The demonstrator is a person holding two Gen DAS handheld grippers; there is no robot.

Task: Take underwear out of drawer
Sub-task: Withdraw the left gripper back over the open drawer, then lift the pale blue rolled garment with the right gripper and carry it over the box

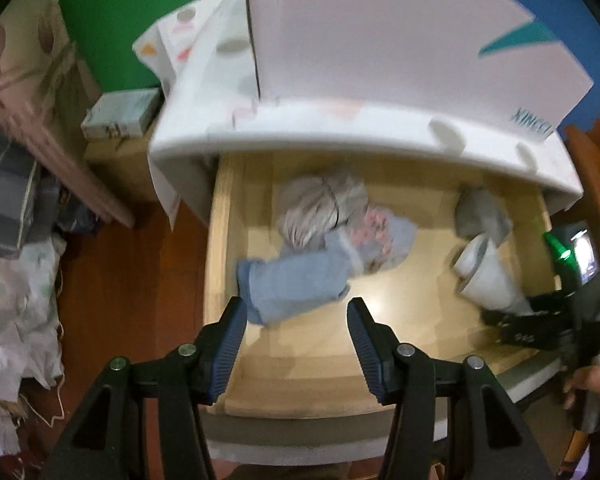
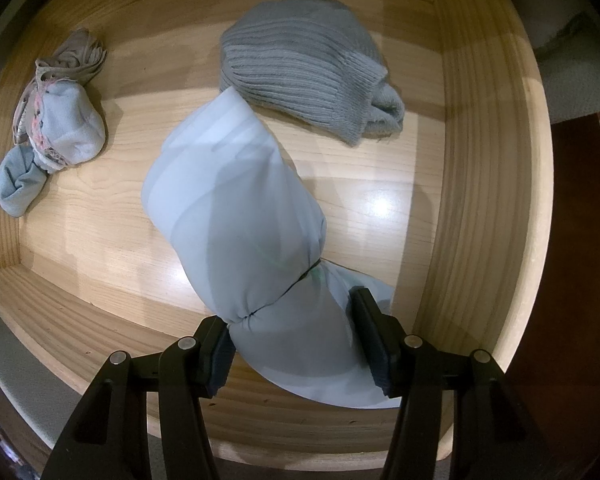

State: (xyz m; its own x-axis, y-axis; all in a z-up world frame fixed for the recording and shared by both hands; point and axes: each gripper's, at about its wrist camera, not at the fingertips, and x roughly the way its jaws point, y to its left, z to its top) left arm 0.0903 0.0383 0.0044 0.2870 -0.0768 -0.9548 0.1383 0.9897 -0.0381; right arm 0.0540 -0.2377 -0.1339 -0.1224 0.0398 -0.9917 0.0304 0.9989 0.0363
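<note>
Firmly, the right gripper (image 2: 296, 338) pinches a pale rolled bundle (image 2: 236, 208) in the drawer (image 2: 476, 160).
Left gripper (image 1: 296, 344) hangs spread (nothing between its jaws) above blue underwear (image 1: 296, 284).

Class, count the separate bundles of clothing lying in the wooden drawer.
3: a pale blue rolled bundle in the right gripper, a grey ribbed knit bundle behind it, and a mixed blue-grey pile far left.

Drawer (image 2: 472, 160): pale wood, seen from above, open.
Roll (image 2: 236, 200): pale blue cloth, tied near one end, laid mid-drawer, its tied end clamped between the jaws.
Right gripper (image 2: 296, 344): closed on the roll, pointed down at the drawer's near wall.
Grey sock (image 2: 300, 68): ribbed, touching the roll's far end.
Bundle (image 2: 56, 132): blue, grey and pink, by the drawer's left wall.
</note>
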